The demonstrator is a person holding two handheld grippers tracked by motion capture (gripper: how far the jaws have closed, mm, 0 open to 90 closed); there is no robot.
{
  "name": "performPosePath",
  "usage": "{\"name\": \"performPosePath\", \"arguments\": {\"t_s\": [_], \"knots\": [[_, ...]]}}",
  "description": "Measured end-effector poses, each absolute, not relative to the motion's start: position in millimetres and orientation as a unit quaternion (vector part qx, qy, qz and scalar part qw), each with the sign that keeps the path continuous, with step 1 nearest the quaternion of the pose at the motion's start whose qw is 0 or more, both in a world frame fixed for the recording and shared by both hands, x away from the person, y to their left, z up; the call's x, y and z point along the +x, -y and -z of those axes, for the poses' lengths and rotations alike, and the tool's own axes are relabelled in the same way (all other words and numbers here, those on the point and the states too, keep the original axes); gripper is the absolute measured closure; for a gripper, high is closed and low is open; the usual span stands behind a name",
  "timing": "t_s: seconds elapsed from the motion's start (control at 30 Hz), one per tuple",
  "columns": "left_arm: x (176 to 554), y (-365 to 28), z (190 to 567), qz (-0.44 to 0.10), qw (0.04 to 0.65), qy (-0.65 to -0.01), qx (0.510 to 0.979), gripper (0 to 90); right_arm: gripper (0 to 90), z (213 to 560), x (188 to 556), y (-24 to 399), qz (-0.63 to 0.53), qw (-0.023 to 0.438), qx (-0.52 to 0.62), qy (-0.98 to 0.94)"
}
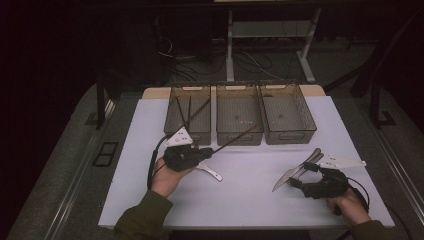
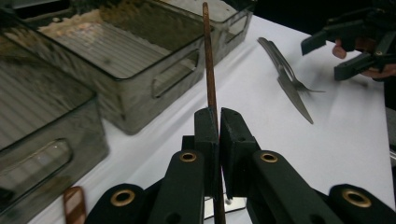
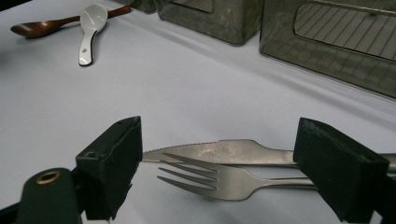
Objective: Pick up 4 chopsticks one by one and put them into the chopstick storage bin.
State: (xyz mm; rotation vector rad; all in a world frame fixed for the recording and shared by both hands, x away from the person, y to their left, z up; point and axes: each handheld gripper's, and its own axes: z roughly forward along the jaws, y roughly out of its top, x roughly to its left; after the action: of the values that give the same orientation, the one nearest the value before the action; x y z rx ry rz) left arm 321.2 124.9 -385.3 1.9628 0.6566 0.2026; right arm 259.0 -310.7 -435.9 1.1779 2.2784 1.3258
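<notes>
The left gripper (image 2: 218,122) hides the lower part of the brown chopstick (image 2: 209,70) it clamps, which slants over the middle bin (image 1: 238,120). The right gripper (image 3: 217,172) stands wide, the knife (image 3: 224,152) and fork (image 3: 219,179) lying between its jaws on the table (image 1: 240,195)

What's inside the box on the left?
The left box holds two thin brown chopsticks, leaning from its floor toward the far rim. The other end of its floor is too dark to make out.

Dim room, dark far wall. Grey floor (image 1: 60,190). White table legs (image 1: 230,45) far centre, cables (image 1: 250,62) on floor between them.
</notes>
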Motion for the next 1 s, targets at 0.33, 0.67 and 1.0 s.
{"name": "performPosePath", "arguments": {"t_s": [0.33,0.67,1.0], "knots": [[328,-149,380,-0.098,0.519,-0.3,0.794,85.2,15.3,436,259,311,-0.455,0.127,0.404,-0.783],[335,-169,376,-0.117,0.523,-0.324,0.779,85.3,15.3,436,259,310,-0.454,0.127,0.405,-0.783],[347,-186,373,-0.148,0.517,-0.346,0.769,85.2,15.3,437,259,310,-0.454,0.127,0.404,-0.784]]}}
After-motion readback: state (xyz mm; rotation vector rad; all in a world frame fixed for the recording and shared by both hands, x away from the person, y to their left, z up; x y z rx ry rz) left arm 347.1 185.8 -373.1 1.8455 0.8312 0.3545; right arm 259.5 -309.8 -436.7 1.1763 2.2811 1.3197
